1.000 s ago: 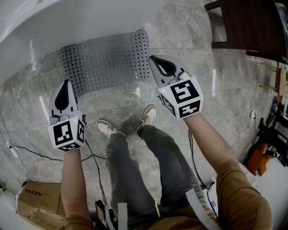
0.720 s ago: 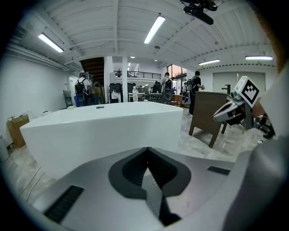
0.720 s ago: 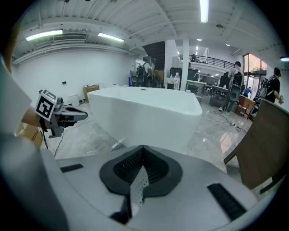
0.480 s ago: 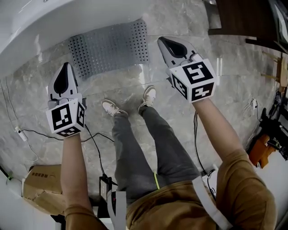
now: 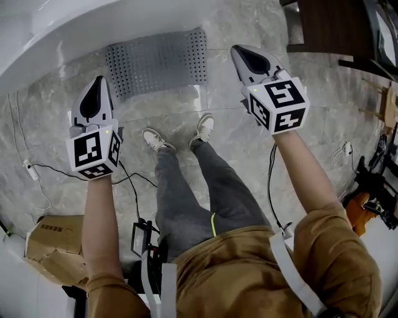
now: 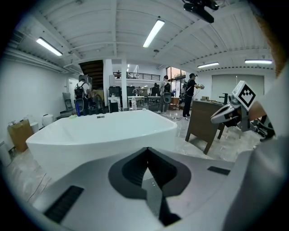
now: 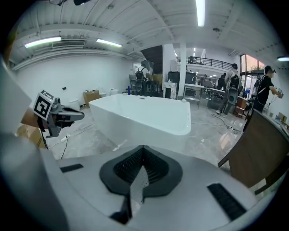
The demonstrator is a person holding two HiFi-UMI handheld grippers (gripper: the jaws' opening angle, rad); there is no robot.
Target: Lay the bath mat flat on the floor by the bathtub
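The grey perforated bath mat lies spread flat on the marble floor, right beside the white bathtub. Neither gripper touches it. My left gripper hovers above the floor near the mat's left end, jaws shut and empty. My right gripper is held up past the mat's right end, also shut with nothing in it. In the left gripper view the shut jaws point at the bathtub, with the right gripper at the right. In the right gripper view the jaws are closed and the left gripper shows at the left.
The person's shoes stand on the floor just before the mat. A dark wooden cabinet stands at the upper right. A cardboard box and cables lie at the lower left. Orange equipment sits at the right edge.
Both grippers have risen and the tub now appears lower in both gripper views. The mat has stayed flat in the same place.
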